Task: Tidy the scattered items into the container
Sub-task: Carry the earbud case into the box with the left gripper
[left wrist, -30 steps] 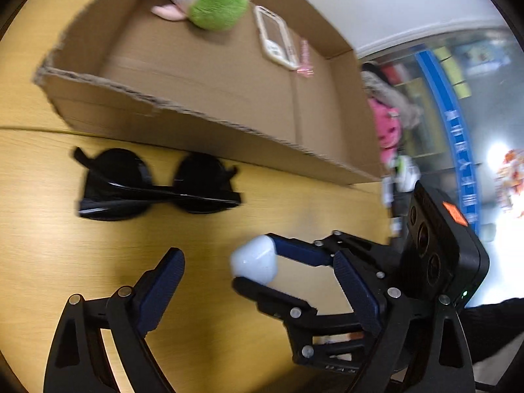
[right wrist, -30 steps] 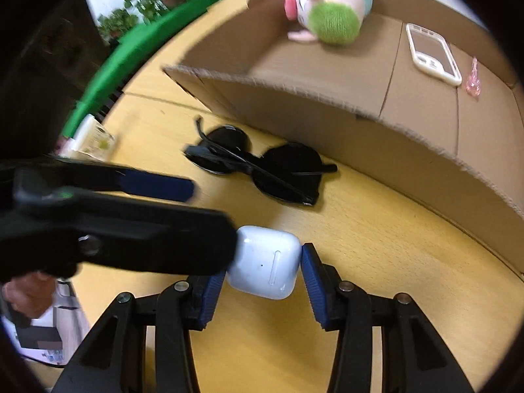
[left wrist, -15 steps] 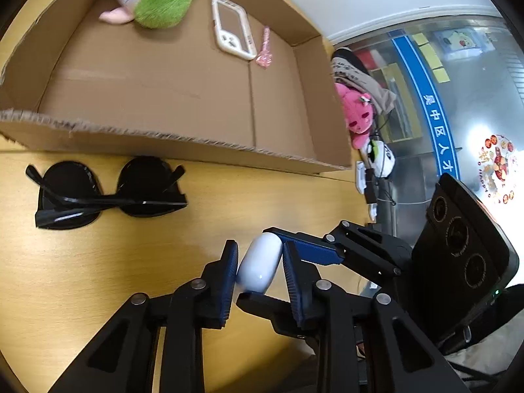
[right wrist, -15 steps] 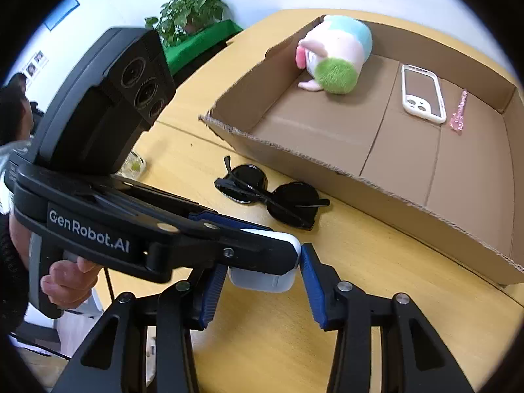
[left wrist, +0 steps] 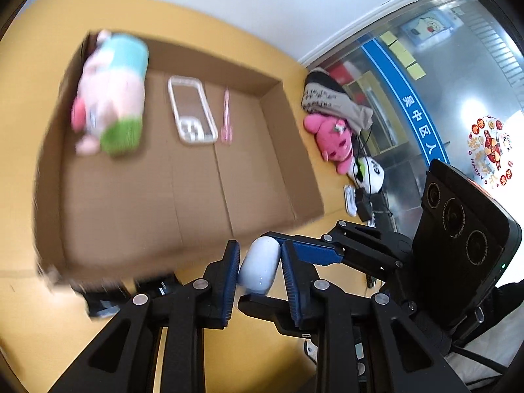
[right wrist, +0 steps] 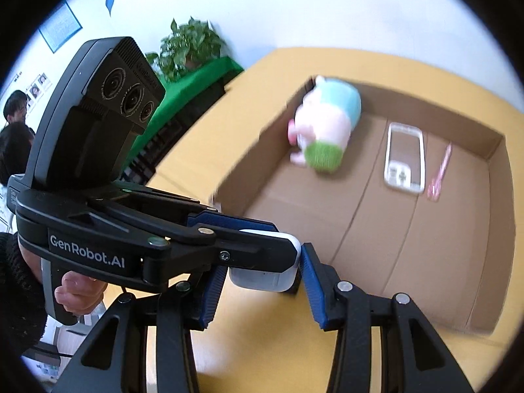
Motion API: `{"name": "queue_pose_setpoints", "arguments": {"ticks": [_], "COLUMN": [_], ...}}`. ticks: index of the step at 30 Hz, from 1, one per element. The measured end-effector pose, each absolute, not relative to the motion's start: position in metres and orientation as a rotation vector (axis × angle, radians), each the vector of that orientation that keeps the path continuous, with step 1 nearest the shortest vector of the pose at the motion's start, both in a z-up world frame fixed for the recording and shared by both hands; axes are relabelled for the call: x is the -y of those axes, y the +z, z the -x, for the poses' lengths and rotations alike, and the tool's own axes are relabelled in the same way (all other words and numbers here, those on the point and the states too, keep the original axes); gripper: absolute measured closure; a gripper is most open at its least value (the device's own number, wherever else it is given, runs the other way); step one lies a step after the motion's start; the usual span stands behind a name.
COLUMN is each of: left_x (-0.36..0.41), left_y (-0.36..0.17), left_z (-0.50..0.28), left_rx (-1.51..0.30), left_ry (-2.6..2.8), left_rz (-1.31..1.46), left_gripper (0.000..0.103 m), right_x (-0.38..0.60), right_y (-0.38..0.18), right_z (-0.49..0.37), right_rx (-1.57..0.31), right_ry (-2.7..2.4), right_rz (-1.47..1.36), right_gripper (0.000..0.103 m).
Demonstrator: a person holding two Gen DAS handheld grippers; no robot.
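The desk (left wrist: 29, 104) is lying under everything, yellow and wide. The box (left wrist: 203, 177) is sitting on it, ahead of both hand-held grippers, open at the top. Inside the box, at the far left, the plush toy (left wrist: 111, 91) is lying against the wall; it is blurred. To its right the phone case (left wrist: 191, 113) is lying flat, and just beside that the pink clip (left wrist: 226, 118), both well ahead of the fingers. The sunglasses (left wrist: 131, 291) are lying on the desk outside the near wall of the box, low and left of the left hand-held gripper (left wrist: 259, 270), partly hidden.

The left hand-held gripper is holding the white earbud case (left wrist: 259, 268) between its blue pads, above the desk and close to the near edge of the box. The right hand-held gripper (right wrist: 258, 281) is standing around the same case, but its pads are apart from it, with a gap showing at the right pad.
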State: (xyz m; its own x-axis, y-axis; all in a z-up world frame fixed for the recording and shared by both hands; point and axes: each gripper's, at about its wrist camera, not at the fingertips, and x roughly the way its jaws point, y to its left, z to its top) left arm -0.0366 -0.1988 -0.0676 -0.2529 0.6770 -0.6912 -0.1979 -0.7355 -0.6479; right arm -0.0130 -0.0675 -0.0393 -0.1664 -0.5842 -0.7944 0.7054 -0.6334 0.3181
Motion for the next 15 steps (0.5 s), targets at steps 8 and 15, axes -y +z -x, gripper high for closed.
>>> {"name": "queue_pose_setpoints", "arguments": {"ticks": [8, 15], "left_x": [0.221, 0.229], "left_y": [-0.068, -0.096], "left_z": [0.097, 0.124], "left_rx": [0.557, 0.564], "left_ry": [2.061, 2.048], "left_rz": [1.476, 1.56], "left_gripper": [0.076, 0.076], "right_x": [0.097, 0.12], "right_y": [-0.029, -0.058], "right_z": [0.077, 0.107], "right_rx": [-0.186, -0.205], "right_ry": [-1.849, -1.775], "right_rz": [-1.194, -1.249], "right_gripper": [0.059, 0.059]}}
